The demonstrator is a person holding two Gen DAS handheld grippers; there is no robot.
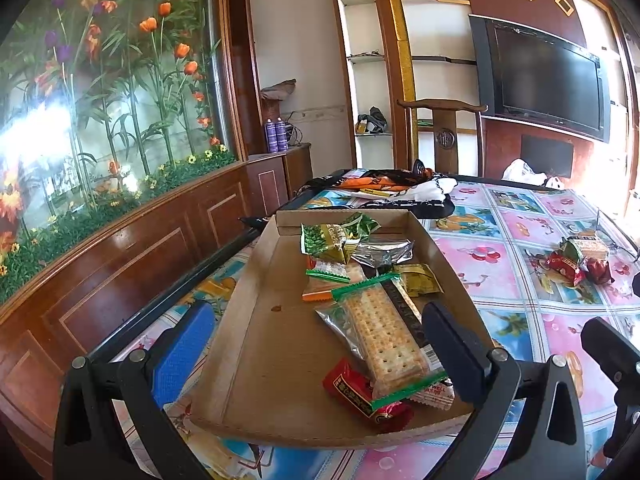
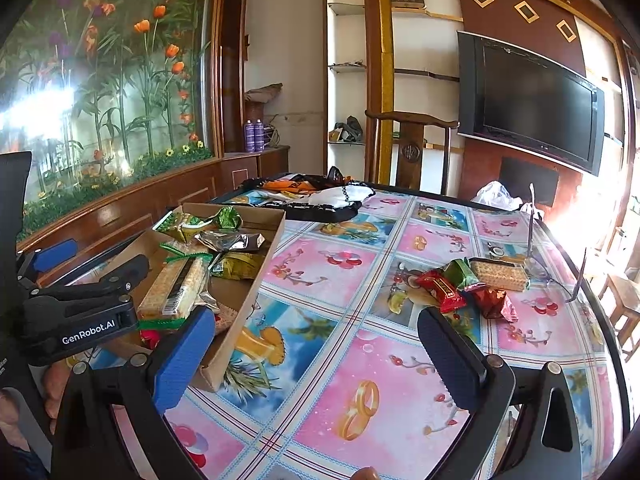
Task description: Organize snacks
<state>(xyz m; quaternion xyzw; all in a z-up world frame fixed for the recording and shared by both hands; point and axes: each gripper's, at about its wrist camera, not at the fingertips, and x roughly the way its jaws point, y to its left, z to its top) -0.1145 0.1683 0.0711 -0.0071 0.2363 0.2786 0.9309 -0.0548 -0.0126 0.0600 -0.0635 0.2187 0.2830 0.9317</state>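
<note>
Most snacks sit in my cardboard tray (image 1: 256, 344), a small pile (image 2: 472, 284) waits on the worktop (image 2: 360, 360), both claws wide, empty.

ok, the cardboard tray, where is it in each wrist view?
Left wrist: cardboard tray centre and low, between the open fingers of the left gripper.
Right wrist: tray at left, beside the left gripper.
Shared landmark: TV on the wall, upper right in both.
</note>
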